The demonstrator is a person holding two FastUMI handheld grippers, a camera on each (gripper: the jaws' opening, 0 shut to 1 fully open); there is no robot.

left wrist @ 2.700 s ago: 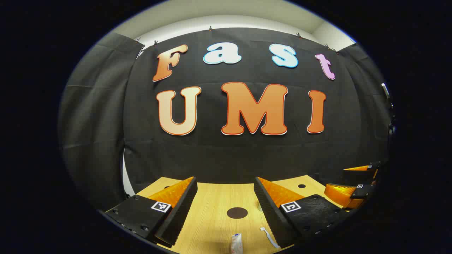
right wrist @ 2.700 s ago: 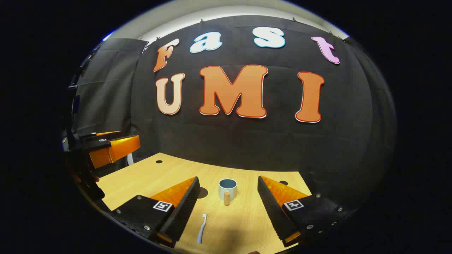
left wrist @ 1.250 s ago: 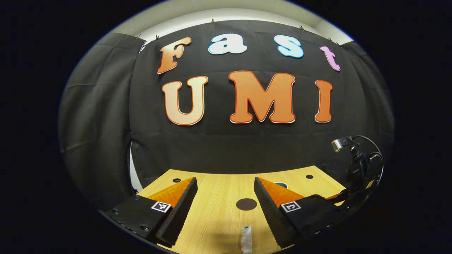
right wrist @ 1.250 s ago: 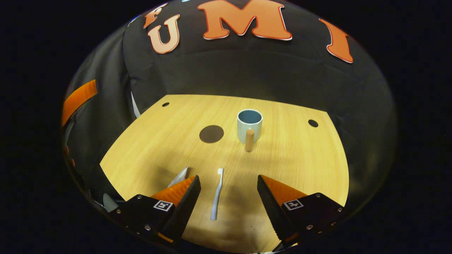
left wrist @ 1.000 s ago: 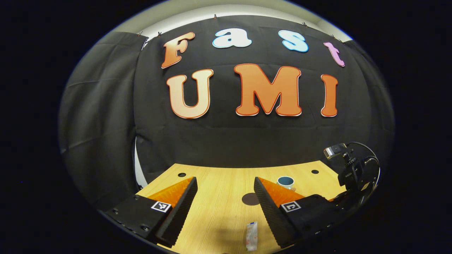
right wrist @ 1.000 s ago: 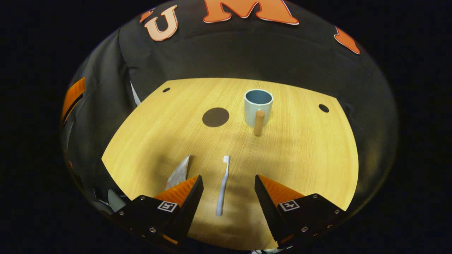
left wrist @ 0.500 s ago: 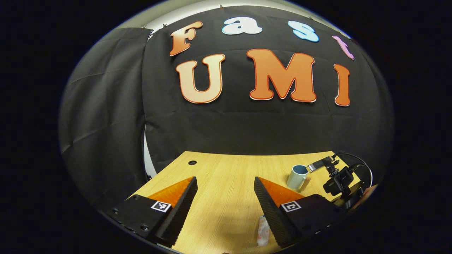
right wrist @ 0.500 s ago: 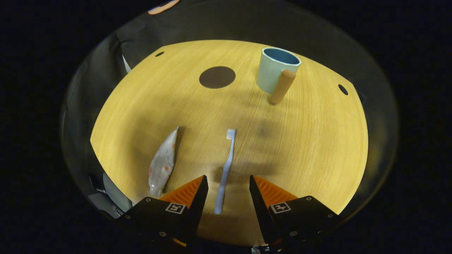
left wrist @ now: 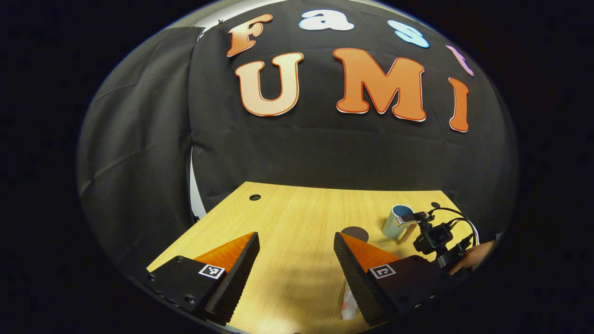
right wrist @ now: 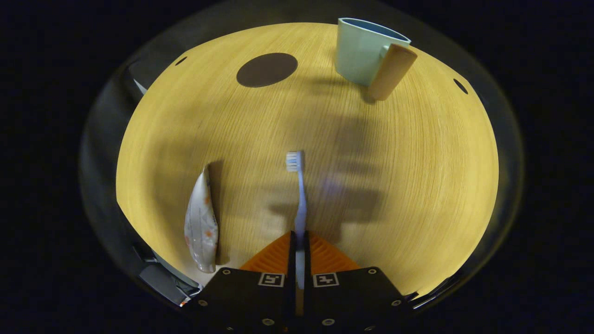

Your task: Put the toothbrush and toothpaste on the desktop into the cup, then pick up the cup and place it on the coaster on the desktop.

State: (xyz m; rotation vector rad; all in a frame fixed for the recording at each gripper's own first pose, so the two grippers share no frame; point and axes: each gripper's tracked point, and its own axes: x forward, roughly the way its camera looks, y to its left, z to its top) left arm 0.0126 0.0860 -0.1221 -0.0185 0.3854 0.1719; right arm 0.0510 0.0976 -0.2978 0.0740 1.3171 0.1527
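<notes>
Fingers of the right gripper [right wrist: 300, 246] are pressed together on the handle end of the toothbrush [right wrist: 299, 195], low in the middle of the right gripper view; its shaft runs up the frame with the bristle head toward the centre, and whether it lies on the tabletop [right wrist: 417, 176] or just above it cannot be told. Beside it, at lower left, the toothpaste [right wrist: 201, 227] lies flat. At the top right stands the cup [right wrist: 359, 51] with its thick handle turned this way, and the dark round coaster [right wrist: 267, 69] sits at upper left of it, apart from it. In the left gripper view the left gripper [left wrist: 295, 260] hangs wide open with nothing between its fingers, a bit of the toothpaste [left wrist: 345, 301] showing at the bottom by its right-hand finger, the cup [left wrist: 397, 221] and coaster [left wrist: 355, 233] at the right, and the right gripper [left wrist: 434, 239] and the hand [left wrist: 473, 255] holding it past them. The grip sits far back on a long thin handle, so the brush may swing or slip during the lift, and its head may catch the cup's rim and tip the cup.
</notes>
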